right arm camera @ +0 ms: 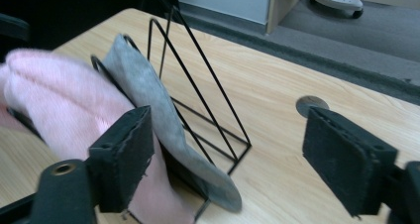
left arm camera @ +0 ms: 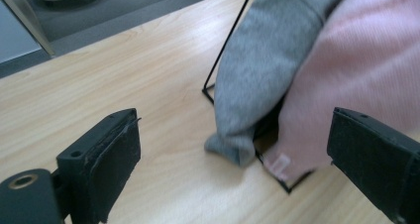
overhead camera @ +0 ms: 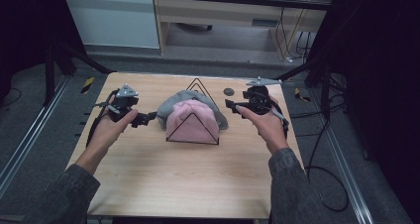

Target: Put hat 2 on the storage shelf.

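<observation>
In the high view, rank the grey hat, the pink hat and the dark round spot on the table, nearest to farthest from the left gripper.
From the left gripper:
1. Grey hat, just beside the jaws, on the rack's left side.
2. Pink hat, next over, at the front of the rack.
3. Dark round spot, far across the table, near the right gripper.
</observation>
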Motion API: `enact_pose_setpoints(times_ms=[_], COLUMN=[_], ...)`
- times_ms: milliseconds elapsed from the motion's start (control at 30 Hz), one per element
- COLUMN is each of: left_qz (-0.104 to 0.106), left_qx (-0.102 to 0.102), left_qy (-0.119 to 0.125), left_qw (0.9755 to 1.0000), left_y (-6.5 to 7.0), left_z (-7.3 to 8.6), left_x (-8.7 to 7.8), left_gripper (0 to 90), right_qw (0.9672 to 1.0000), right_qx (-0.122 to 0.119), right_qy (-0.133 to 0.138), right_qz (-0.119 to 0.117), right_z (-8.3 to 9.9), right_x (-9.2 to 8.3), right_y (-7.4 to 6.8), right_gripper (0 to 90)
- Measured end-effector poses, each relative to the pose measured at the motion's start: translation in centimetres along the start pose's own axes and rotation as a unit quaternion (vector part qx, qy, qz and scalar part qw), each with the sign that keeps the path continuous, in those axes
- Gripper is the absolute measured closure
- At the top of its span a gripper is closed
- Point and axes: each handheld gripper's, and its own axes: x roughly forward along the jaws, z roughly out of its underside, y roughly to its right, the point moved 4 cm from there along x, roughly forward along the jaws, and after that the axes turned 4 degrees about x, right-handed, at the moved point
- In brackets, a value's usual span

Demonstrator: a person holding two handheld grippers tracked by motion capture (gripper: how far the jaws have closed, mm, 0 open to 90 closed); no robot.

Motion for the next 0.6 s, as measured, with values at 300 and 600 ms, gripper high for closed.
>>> enact_pose_setpoints(times_ms=[300, 600], left_qz=[-0.020, -0.020], left_qx=[-0.002, -0.023], left_qy=[-0.058, -0.095], left_qw=[0.9981, 0.9950], left_y=[-0.1, -0.5], left_z=[5.7, 9.4], left_x=[-1.3, -1.1], left_gripper=[5.1, 5.1], right_qw=[0.9995, 0.9984], right_qx=[0.010, 0.036], right_qy=[-0.001, -0.017], right_qz=[0.031, 0.040], right_z=[4.7, 10.1], right_x=[-1.7, -1.8], right_y=[1.3, 2.1], right_gripper=[14.8, 10.5])
